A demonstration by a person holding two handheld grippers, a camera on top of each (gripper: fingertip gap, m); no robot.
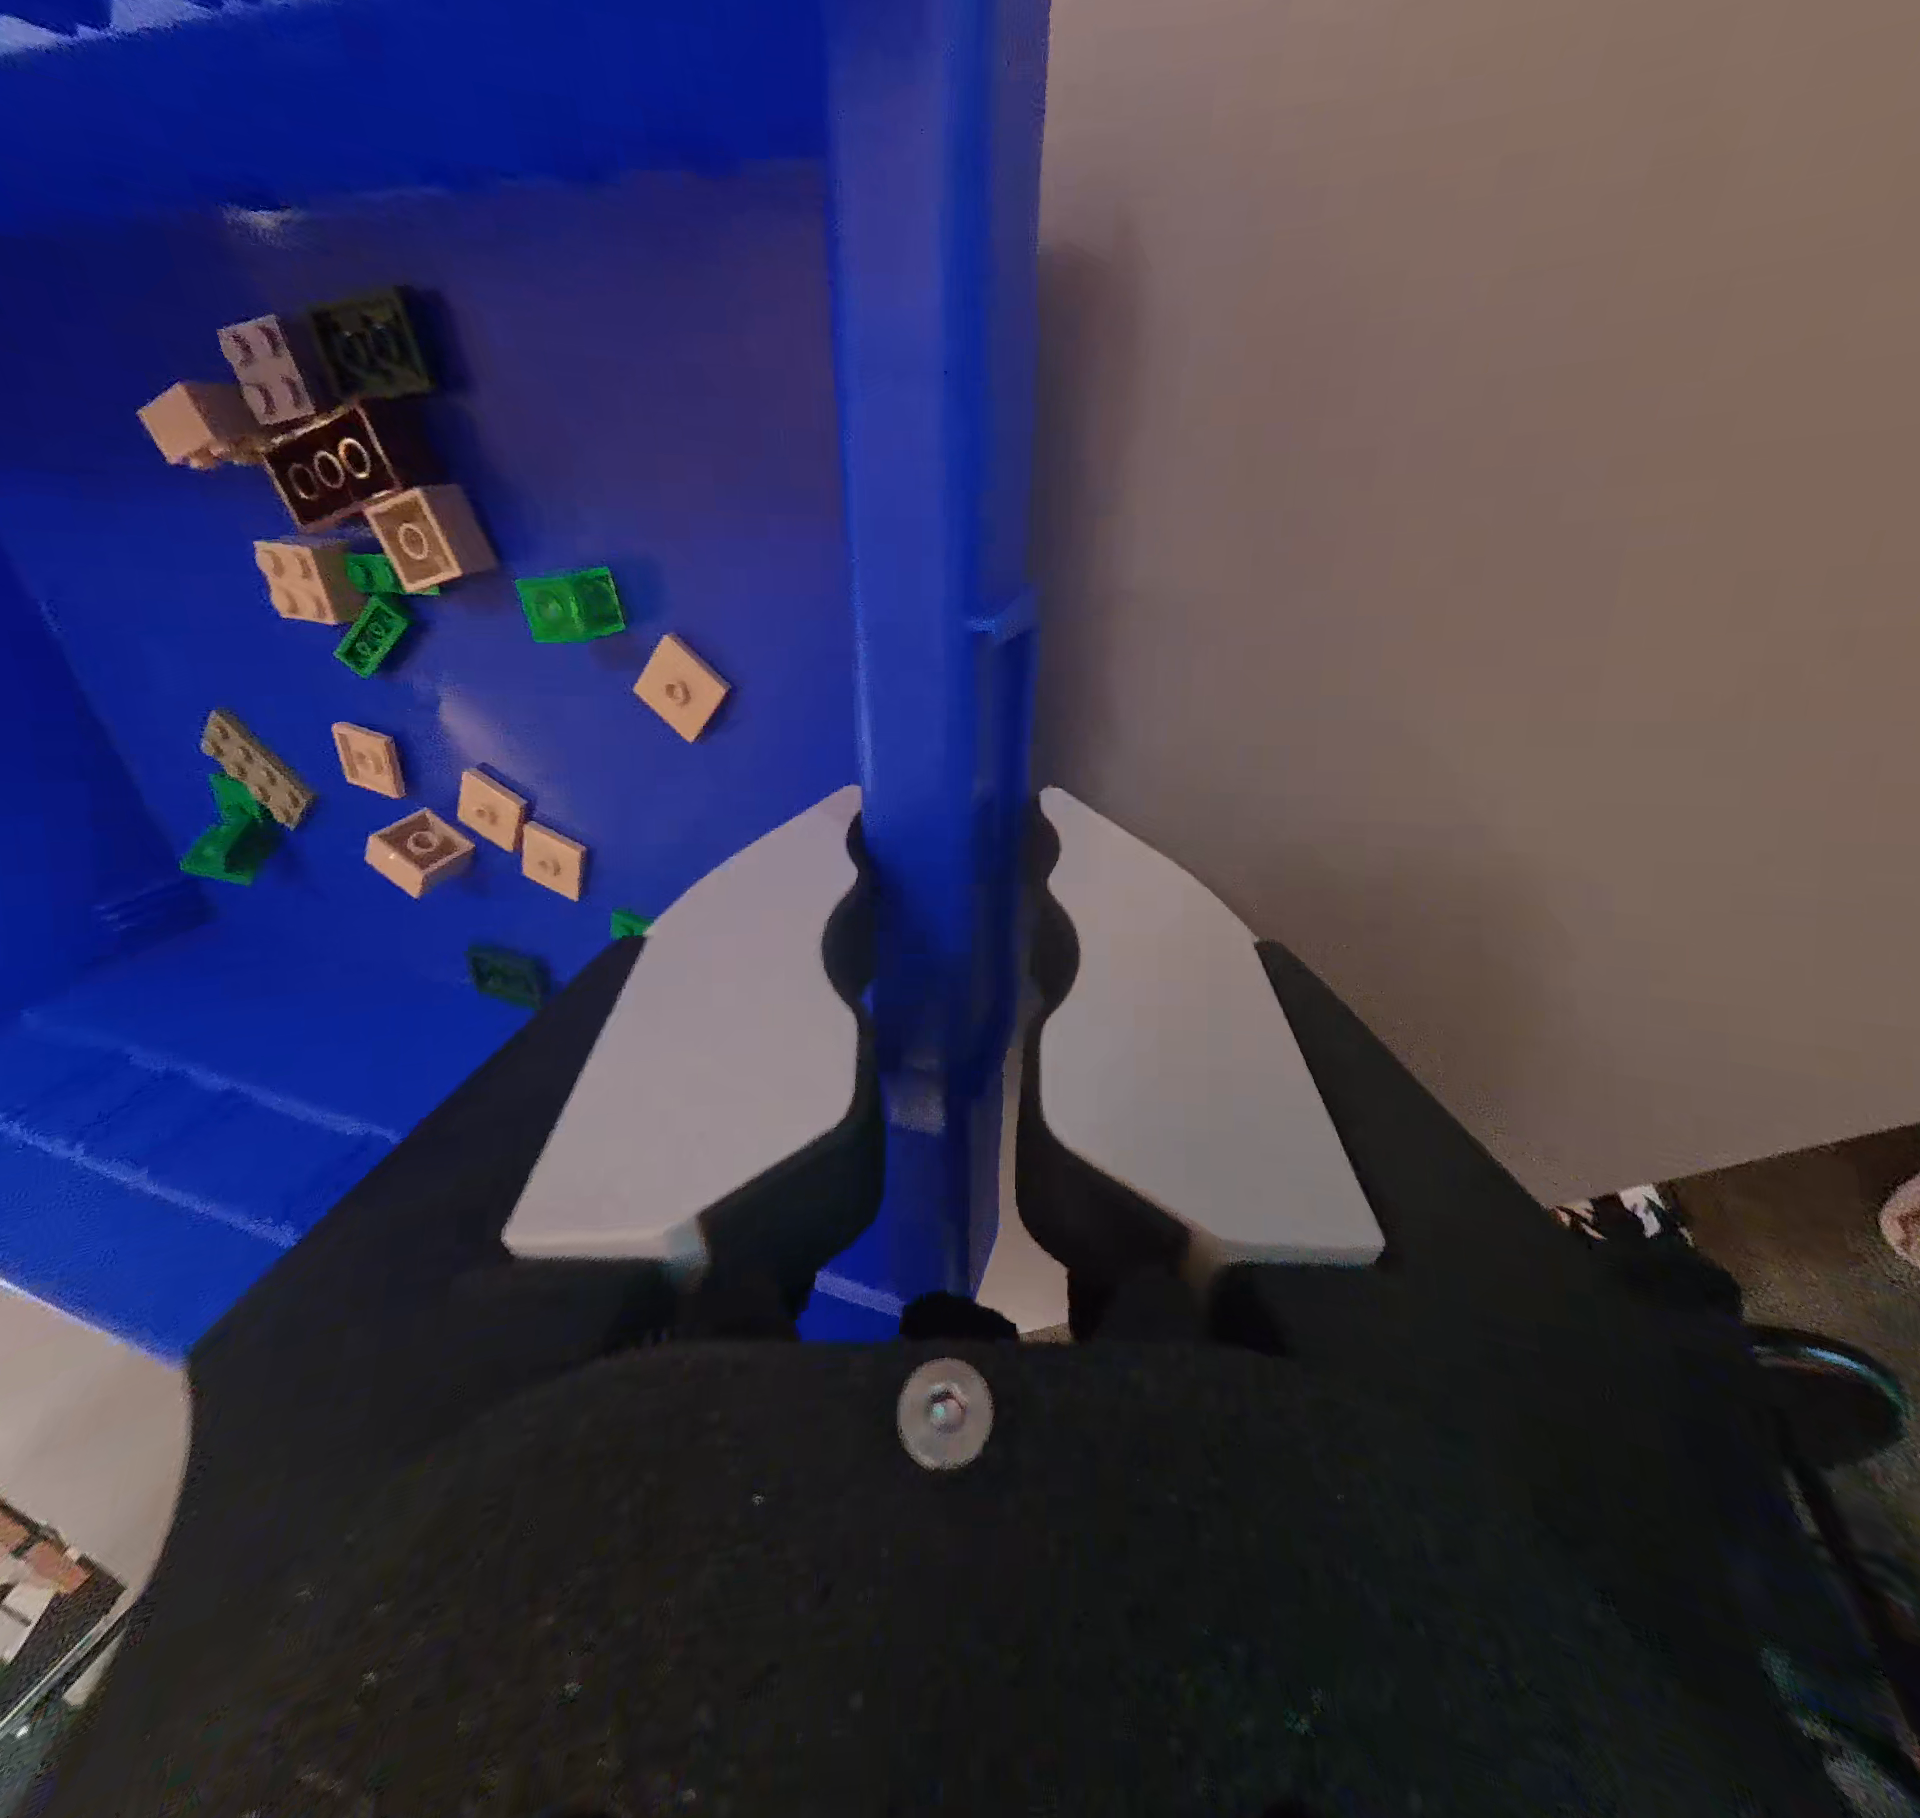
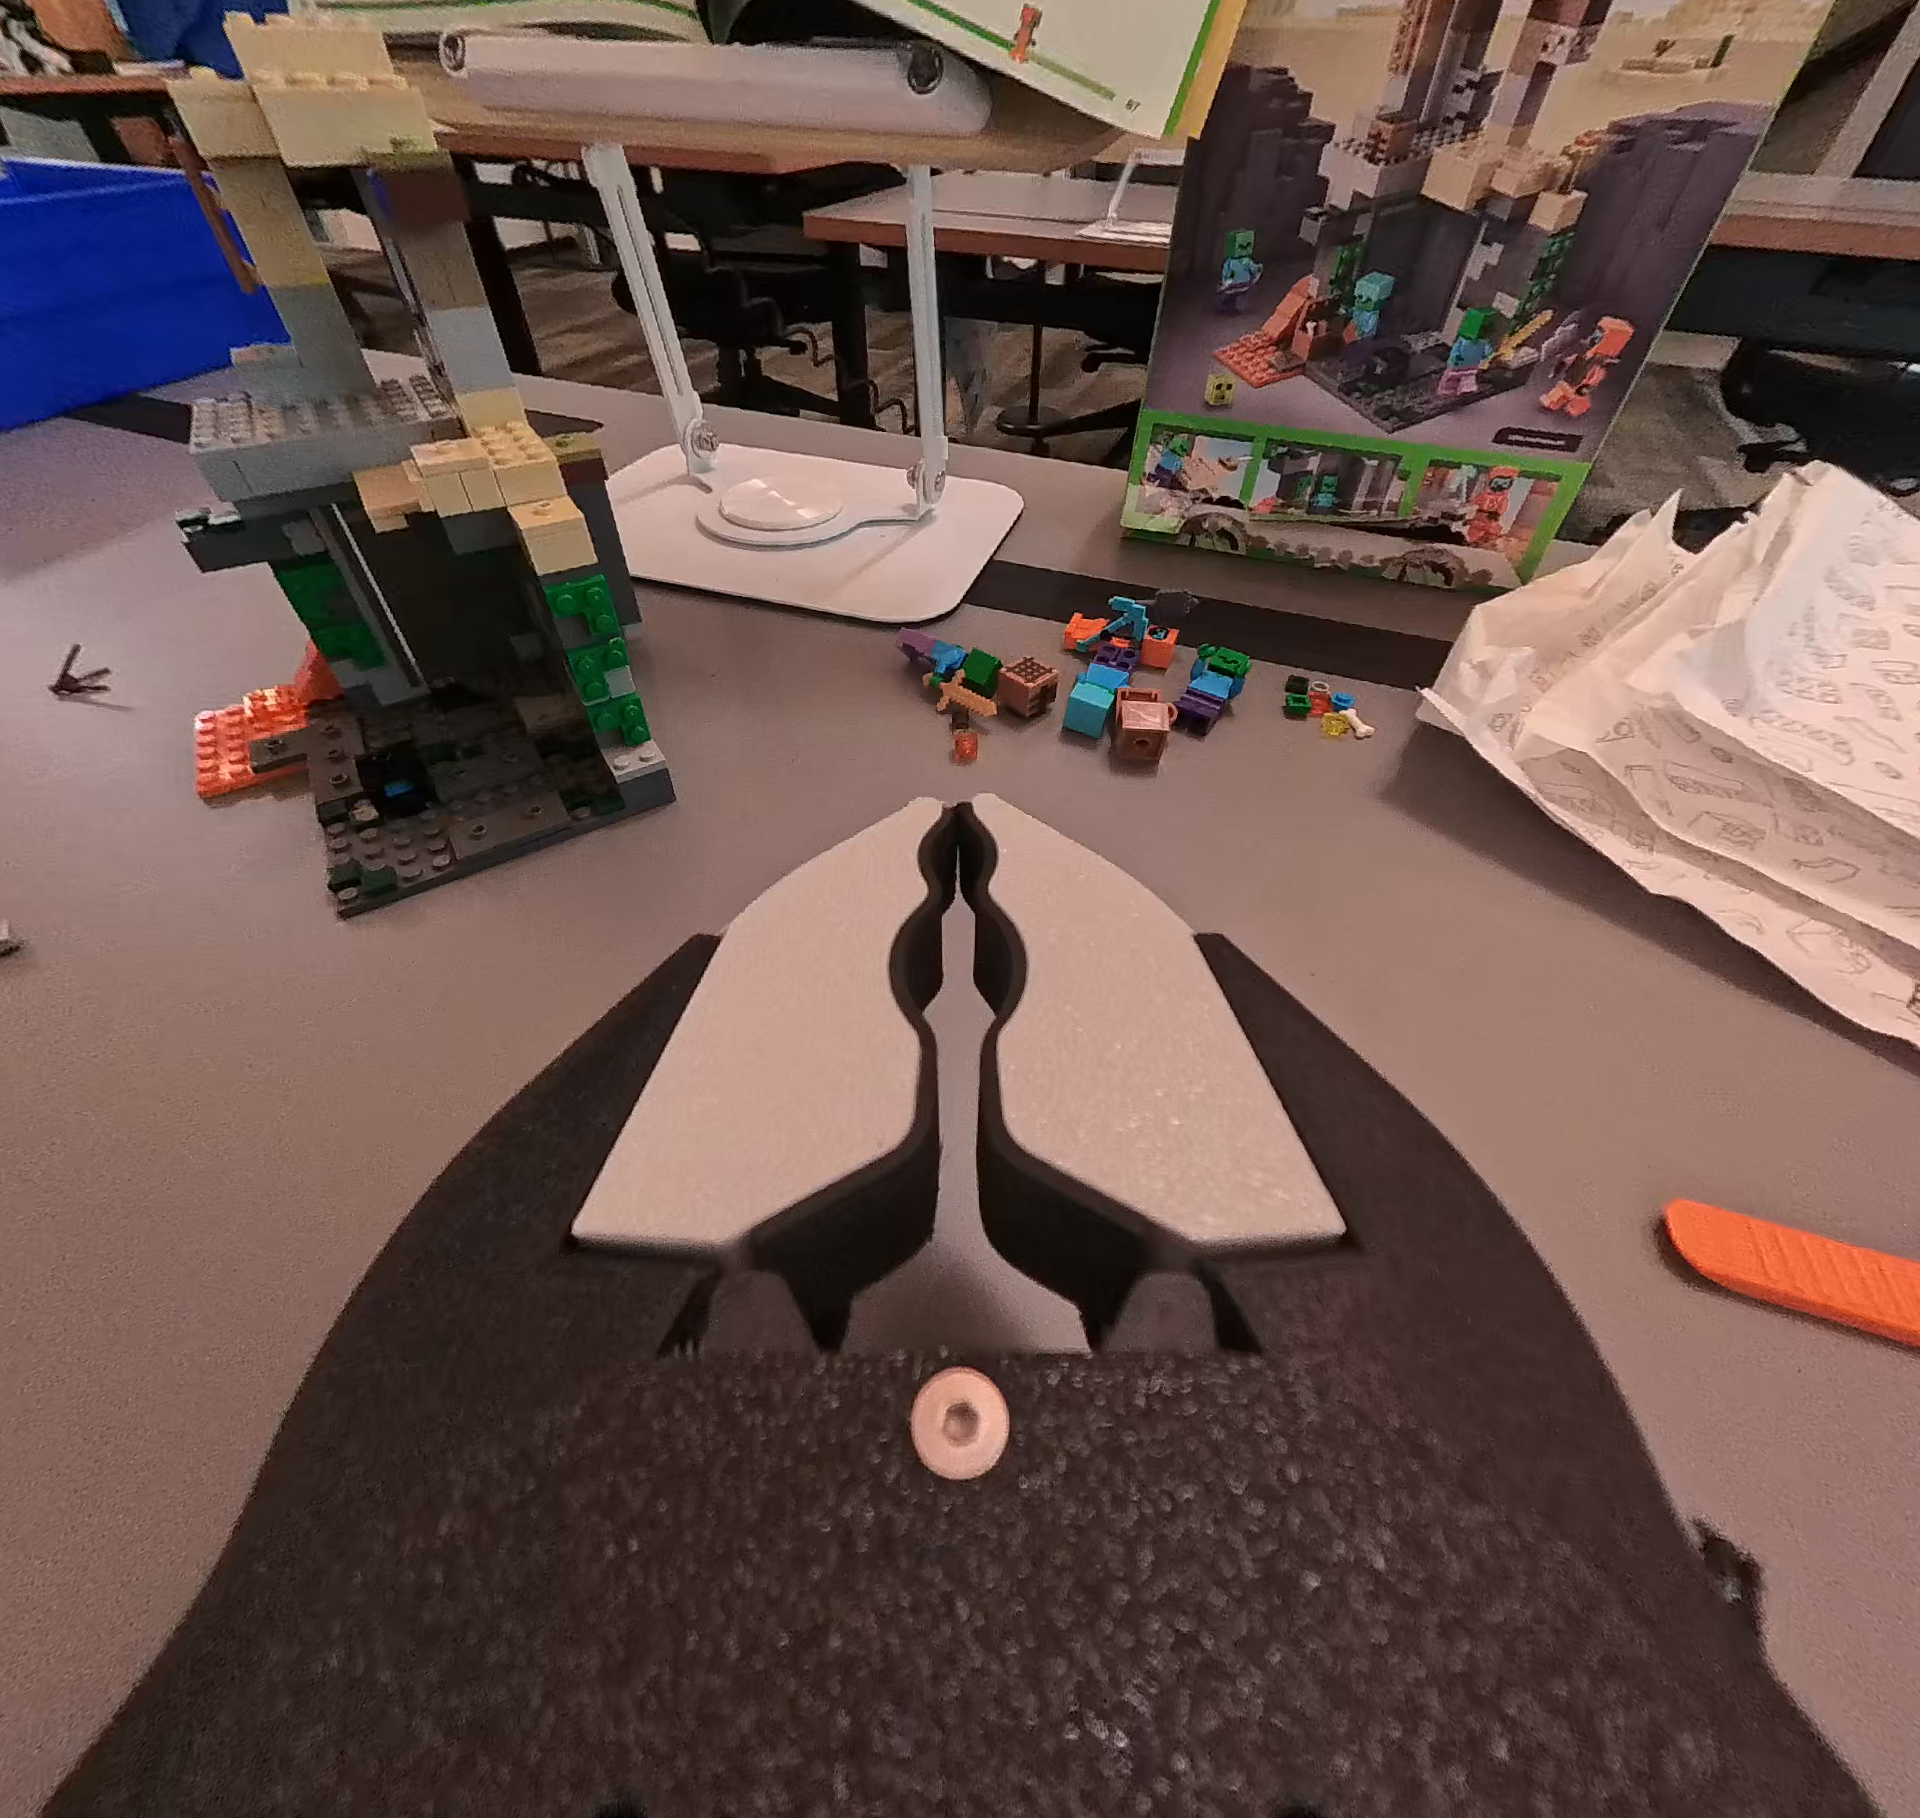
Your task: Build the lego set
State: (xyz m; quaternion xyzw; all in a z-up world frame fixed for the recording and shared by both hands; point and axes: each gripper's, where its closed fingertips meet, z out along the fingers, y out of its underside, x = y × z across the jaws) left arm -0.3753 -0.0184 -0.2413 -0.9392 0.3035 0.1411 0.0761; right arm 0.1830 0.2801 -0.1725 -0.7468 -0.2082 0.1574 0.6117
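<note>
Left wrist view: the left gripper pinches the blue bin wall. The right gripper is closed, holding nothing, over the table.

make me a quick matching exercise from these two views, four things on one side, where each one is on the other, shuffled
Things:
1. left tool
2. right tool
3. loose tan and green bricks
4. orange flat piece

Places or states:
A. lying inside the blue bin
B. shut on nothing above the grey table
C. clamped on the bin's wall
D. on the table, right of the right tool

Pairs: 1-C, 2-B, 3-A, 4-D
</note>
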